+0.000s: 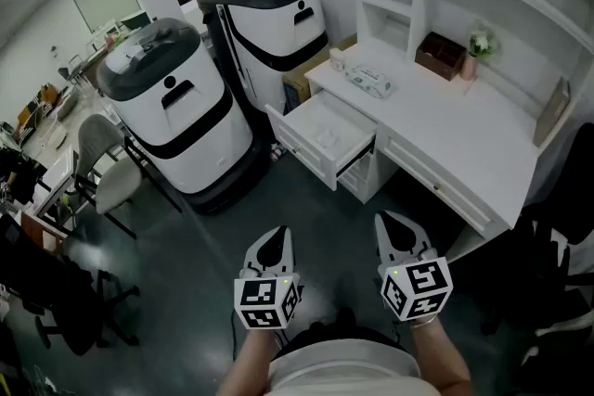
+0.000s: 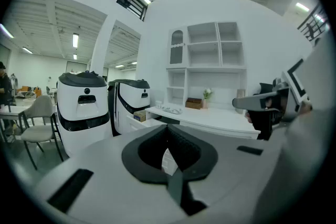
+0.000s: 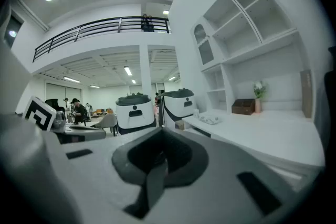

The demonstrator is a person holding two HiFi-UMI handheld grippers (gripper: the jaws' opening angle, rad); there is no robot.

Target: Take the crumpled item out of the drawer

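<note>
A white desk (image 1: 464,139) stands ahead with one drawer (image 1: 306,153) pulled open toward me. Something pale and small lies on the drawer's floor (image 1: 328,137); its shape is too faint to make out. Both grippers hang low near my body over the dark floor, well short of the drawer. My left gripper (image 1: 276,236) has its jaws together with nothing between them, and so does my right gripper (image 1: 389,221). In the left gripper view the drawer (image 2: 137,122) shows far off beyond the shut tips (image 2: 169,131). The right gripper view shows shut tips (image 3: 160,134) too.
Two tall white-and-black machines (image 1: 176,107) (image 1: 274,23) stand left of the drawer. On the desk lie a tissue pack (image 1: 369,81), a brown box (image 1: 439,54) and a small flower vase (image 1: 478,46). A pale chair (image 1: 107,167) stands far left, a black chair (image 1: 566,236) at the right.
</note>
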